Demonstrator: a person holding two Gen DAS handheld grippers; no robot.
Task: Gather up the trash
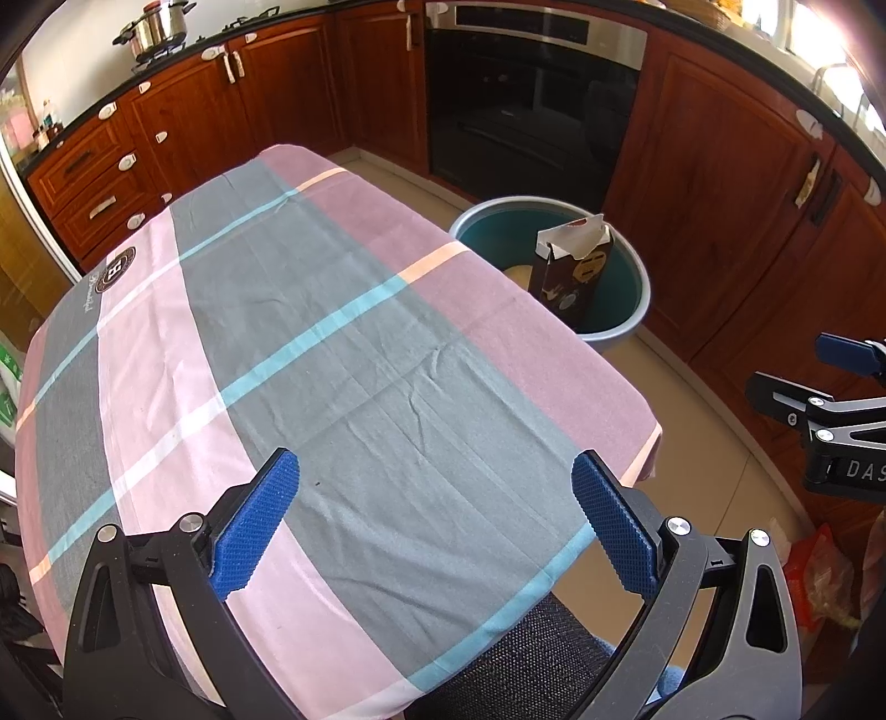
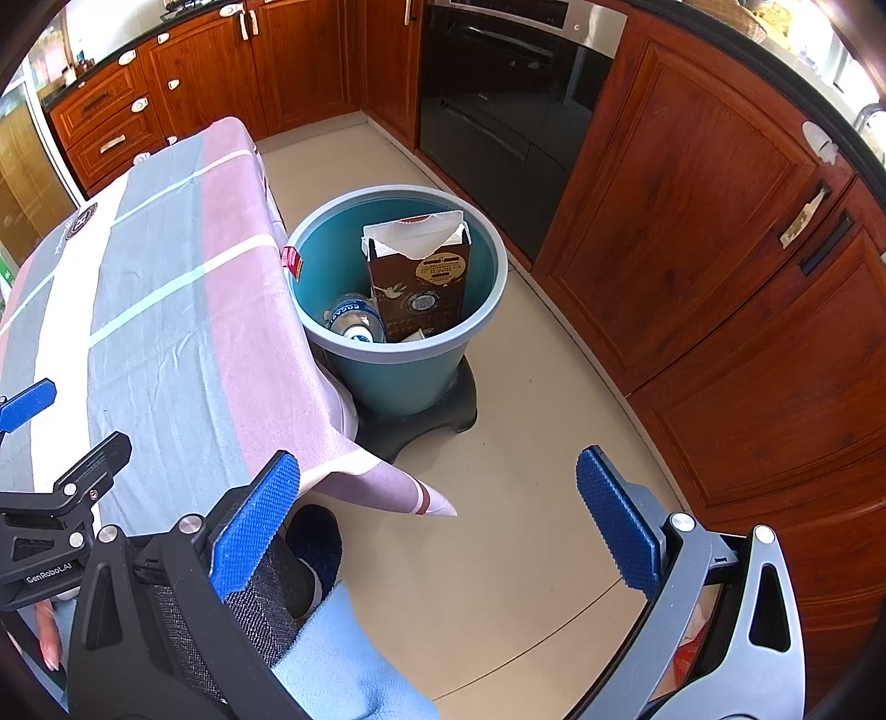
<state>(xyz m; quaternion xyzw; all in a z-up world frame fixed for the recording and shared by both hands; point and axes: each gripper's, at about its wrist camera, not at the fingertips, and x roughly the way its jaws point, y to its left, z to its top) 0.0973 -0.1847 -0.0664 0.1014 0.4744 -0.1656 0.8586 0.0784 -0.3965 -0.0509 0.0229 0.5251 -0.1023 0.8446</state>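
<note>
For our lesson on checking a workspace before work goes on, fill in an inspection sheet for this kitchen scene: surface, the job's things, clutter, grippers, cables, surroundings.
Surface: table covered by a checked cloth, wrinkled; nothing lies on it.
Job's things: teal bin on the floor beside the table, standing on a dark base; inside are a torn brown carton, upright, and a plastic bottle.
Clutter: a small red tag at the bin's rim by the cloth; orange packaging on the floor, contents unclear.
Grippers: left gripper over the table, jaws open, empty; right gripper over the floor, jaws open, empty.
Cables: nothing seen.
Surroundings: wooden cabinets, built-in oven, steel pot on the hob.
</note>
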